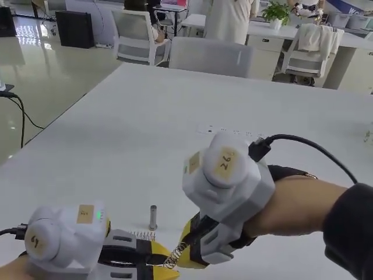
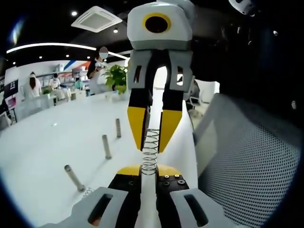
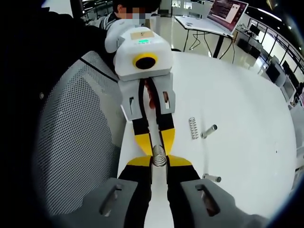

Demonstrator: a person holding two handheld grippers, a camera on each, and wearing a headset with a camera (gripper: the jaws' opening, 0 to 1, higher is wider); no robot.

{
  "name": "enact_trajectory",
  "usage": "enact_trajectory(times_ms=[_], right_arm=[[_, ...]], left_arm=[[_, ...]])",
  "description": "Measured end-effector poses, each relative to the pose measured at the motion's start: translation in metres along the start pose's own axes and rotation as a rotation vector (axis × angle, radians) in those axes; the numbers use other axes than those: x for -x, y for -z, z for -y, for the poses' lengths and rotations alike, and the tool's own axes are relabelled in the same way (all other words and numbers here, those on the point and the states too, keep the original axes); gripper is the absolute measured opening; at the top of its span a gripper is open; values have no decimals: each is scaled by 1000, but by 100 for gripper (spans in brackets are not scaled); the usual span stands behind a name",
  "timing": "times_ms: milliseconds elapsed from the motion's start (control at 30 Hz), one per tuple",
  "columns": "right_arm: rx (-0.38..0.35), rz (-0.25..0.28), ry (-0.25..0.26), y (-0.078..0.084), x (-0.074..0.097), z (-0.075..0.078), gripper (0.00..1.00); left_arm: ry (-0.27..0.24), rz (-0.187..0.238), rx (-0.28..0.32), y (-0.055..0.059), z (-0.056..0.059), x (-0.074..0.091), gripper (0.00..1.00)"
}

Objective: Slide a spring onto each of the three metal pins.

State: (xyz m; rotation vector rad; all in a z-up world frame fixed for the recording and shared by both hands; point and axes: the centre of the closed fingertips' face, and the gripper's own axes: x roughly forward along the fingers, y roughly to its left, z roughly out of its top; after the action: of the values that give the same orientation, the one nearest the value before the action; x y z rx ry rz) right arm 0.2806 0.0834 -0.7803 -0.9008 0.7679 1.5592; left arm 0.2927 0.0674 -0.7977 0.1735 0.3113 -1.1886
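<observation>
In the head view, a spring [image 1: 175, 255] is held between the left gripper [image 1: 158, 261] and the right gripper [image 1: 187, 242]. One of the pins [image 1: 153, 217] is seen bare, with a loose spring [image 1: 143, 235] just beside it.

In the left gripper view, all three pins are seen upright and bare. Both pairs of jaws are closed narrowly on the spring, one at each end.

In the right gripper view, the same two-ended grip is seen. No pin is judged fitted; all three are left to do.

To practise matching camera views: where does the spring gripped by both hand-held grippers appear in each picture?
Head view: held spring bottom centre, between yellow jaw tips.
Left gripper view: held spring at centre, rising from the lower jaws.
Right gripper view: held spring just below centre, between jaws.
Shared landmark: loose spring lying flat nearby.
</observation>
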Motion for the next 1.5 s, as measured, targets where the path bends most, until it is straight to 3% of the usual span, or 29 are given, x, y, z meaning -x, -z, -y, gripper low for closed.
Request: enact_trajectory(times_ms=[800, 1167, 1500], right_arm=[[15, -11, 6, -7, -2, 0, 8], [-9, -26, 41, 4, 8, 13, 8], [-50, -37, 78, 20, 22, 26, 8]], left_arm=[[0, 2, 12, 1, 0, -2, 4], [-26, 5, 34, 4, -5, 3, 13], [-83, 8, 66, 13, -15, 16, 23]])
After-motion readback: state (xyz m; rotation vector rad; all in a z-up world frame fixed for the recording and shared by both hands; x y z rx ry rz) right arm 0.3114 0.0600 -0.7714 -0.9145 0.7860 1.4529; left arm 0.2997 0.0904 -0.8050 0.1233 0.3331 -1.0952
